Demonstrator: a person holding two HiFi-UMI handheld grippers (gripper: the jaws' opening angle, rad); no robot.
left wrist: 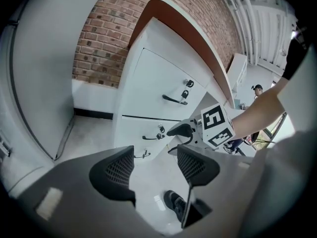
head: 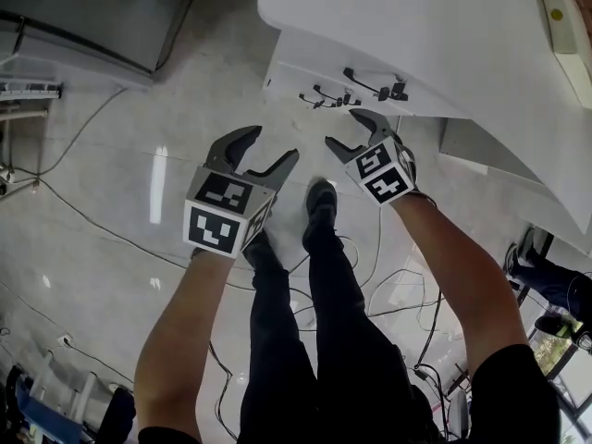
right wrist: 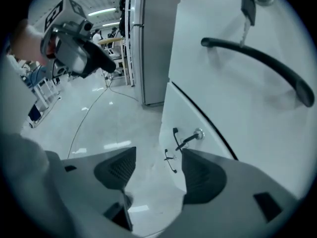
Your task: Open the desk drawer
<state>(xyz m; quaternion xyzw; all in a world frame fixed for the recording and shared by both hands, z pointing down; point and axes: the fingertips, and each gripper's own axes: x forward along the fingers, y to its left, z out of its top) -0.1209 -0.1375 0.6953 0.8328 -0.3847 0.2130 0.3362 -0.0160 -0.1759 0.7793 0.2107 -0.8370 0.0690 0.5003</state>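
Observation:
A white drawer unit (head: 305, 67) stands under the white desk (head: 444, 35), with black handles (head: 375, 86) on its fronts. In the left gripper view it shows three drawers, with the top handle (left wrist: 174, 100) above a middle handle (left wrist: 150, 138). The right gripper view is close to the top handle (right wrist: 257, 63), with a key (right wrist: 246, 6) above it. My left gripper (head: 275, 143) hangs open over the floor, short of the unit. My right gripper (head: 342, 128) is open and empty too, nearer the drawer fronts. Neither touches a handle.
The person's dark-trousered legs and shoe (head: 319, 206) stand between the grippers. Cables (head: 92, 215) trail over the glossy floor. A grey cabinet (head: 92, 17) stands at the far left, a brick wall (left wrist: 104, 38) behind the unit, and a tall grey cabinet (right wrist: 151, 43) beyond it.

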